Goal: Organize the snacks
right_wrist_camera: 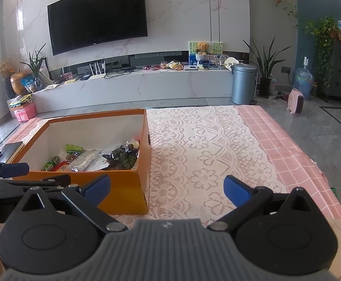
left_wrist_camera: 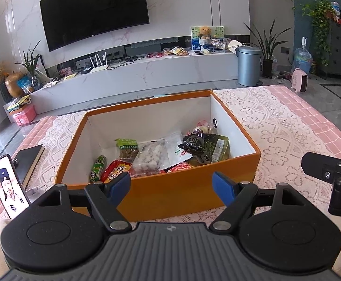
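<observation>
An orange cardboard box (left_wrist_camera: 189,187) with white inner walls stands on the lace-covered table; it also shows in the right wrist view (right_wrist_camera: 128,187). Inside lie several snack packs: a green raisin bag (left_wrist_camera: 127,148), a clear bag of white candies (left_wrist_camera: 149,159), a red pack (left_wrist_camera: 116,171), a green tube (left_wrist_camera: 98,168) and a dark wrapped pack (left_wrist_camera: 193,144). My left gripper (left_wrist_camera: 171,185) is open and empty, in front of the box's near wall. My right gripper (right_wrist_camera: 166,188) is open and empty over the lace cloth, right of the box.
A phone (left_wrist_camera: 7,187) with a video playing stands at the table's left, beside a black notebook (left_wrist_camera: 28,161). The pink checked tablecloth (right_wrist_camera: 287,145) with a lace runner (right_wrist_camera: 205,145) covers the table. A TV bench, bin (right_wrist_camera: 243,84) and plants stand beyond.
</observation>
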`<state>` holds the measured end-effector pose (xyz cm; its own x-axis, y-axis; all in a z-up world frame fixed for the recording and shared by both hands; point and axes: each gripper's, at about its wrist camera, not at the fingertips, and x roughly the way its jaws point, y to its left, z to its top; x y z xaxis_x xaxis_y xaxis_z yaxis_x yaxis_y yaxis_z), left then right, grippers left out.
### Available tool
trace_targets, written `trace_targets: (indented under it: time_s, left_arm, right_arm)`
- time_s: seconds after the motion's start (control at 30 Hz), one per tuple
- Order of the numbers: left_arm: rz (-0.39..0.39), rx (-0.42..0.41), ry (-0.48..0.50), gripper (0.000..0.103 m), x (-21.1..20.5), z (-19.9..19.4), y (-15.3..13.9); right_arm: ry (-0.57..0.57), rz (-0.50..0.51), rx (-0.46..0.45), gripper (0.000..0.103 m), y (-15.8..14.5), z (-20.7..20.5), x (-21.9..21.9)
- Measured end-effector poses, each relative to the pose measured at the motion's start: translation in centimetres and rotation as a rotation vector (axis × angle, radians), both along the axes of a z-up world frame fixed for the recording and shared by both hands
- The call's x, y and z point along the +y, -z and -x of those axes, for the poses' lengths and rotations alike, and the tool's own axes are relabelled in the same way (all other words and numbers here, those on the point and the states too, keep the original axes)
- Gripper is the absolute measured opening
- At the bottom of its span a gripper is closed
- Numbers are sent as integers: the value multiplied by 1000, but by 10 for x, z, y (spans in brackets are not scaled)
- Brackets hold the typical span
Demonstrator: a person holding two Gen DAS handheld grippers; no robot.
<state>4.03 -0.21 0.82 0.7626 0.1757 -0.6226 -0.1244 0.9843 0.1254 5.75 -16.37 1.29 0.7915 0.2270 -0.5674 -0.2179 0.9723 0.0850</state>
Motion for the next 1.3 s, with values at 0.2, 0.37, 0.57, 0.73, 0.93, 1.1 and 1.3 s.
trace_targets:
  time_s: [0.2, 0.37, 0.57, 0.73, 0.93, 1.1, 1.3]
  left_arm:
    - [-1, -6, 5, 93, 0, 0, -1]
    - [3, -8, 5, 93, 1, 1, -2]
    - [5, -8, 10, 93, 0, 1, -4]
    - [4, -8, 9, 93, -1, 0, -3]
    - [11, -4, 10, 93, -1, 0, -3]
    - [11, -9, 3, 93, 0, 0, -2]
    - [9, -9, 7, 93, 0, 1, -3]
  right_arm:
    - [4, -4, -5, 100, 0, 1, -1]
    - [5, -6, -8, 100, 0, 1, -1]
    - [6, -4, -6, 100, 0, 1, -1]
    - [9, -7, -3, 99, 0, 1, -2]
    - [9, -7, -2, 100, 1, 1, -2]
    - [9, -5, -3, 100, 0, 1, -2]
    - [9, -4, -4, 100, 1, 1, -2]
